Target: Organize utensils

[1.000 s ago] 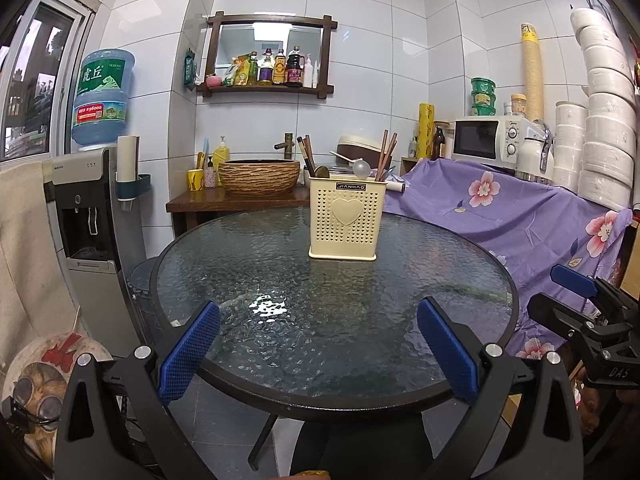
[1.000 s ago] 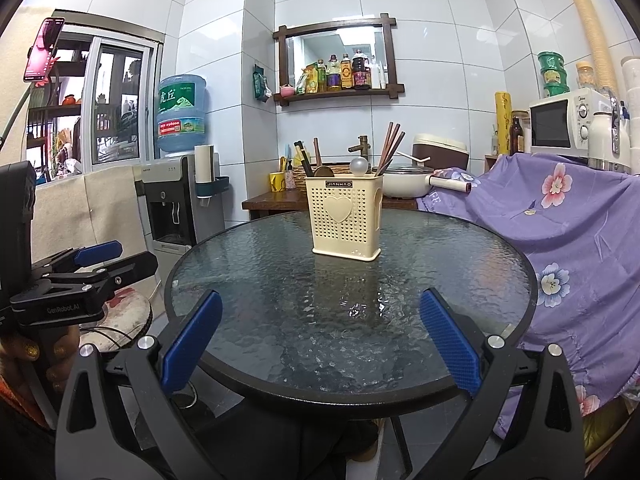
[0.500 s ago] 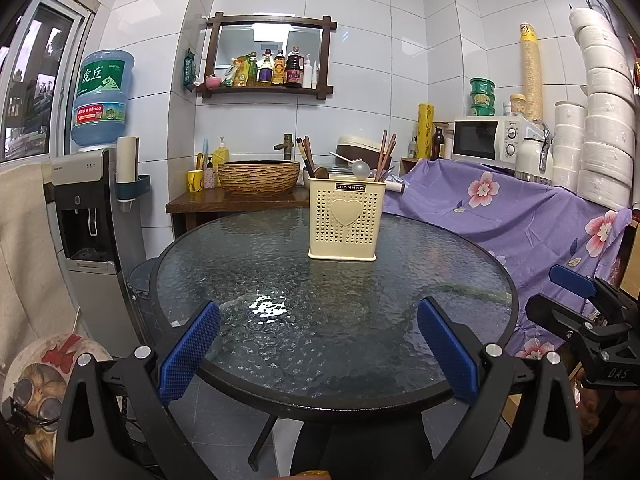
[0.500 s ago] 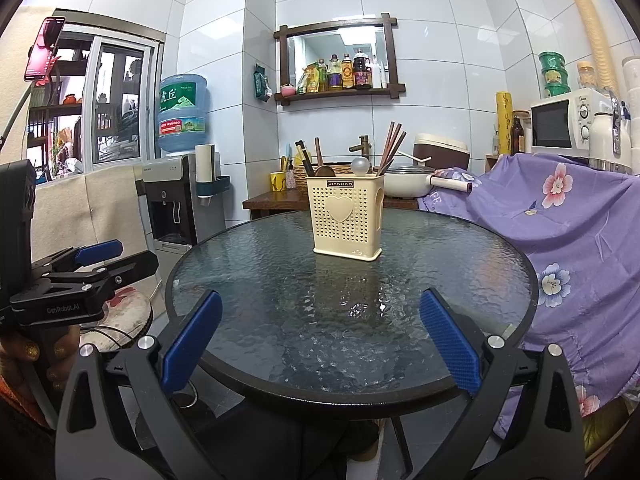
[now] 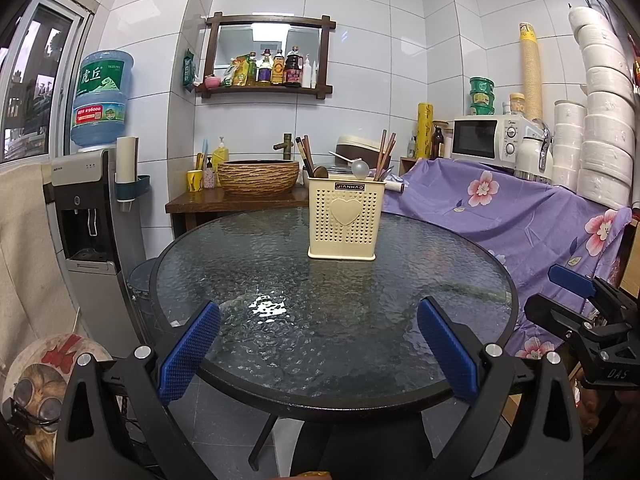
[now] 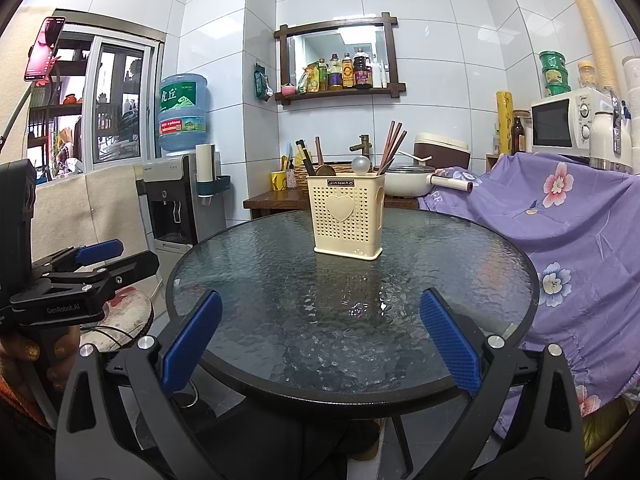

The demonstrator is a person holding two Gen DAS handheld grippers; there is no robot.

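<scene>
A cream perforated utensil holder point(image 5: 343, 218) with a heart on its front stands upright on the far half of the round glass table point(image 5: 240, 280); it also shows in the right wrist view point(image 6: 347, 218). Chopsticks point(image 5: 385, 154), a dark spoon and a silvery ladle point(image 5: 360, 168) stick out of its top. My left gripper point(image 5: 318, 344) is open and empty over the table's near edge. My right gripper point(image 6: 320, 340) is open and empty, also at the near edge. Each gripper shows at the side of the other's view: the right gripper point(image 5: 576, 308) and the left gripper point(image 6: 88, 268).
A water dispenser point(image 5: 94, 216) stands left of the table. A purple flowered cloth point(image 5: 520, 216) covers a counter on the right, with a microwave point(image 5: 486, 138) on it. A wooden side table with a woven basin point(image 5: 258, 176) is behind.
</scene>
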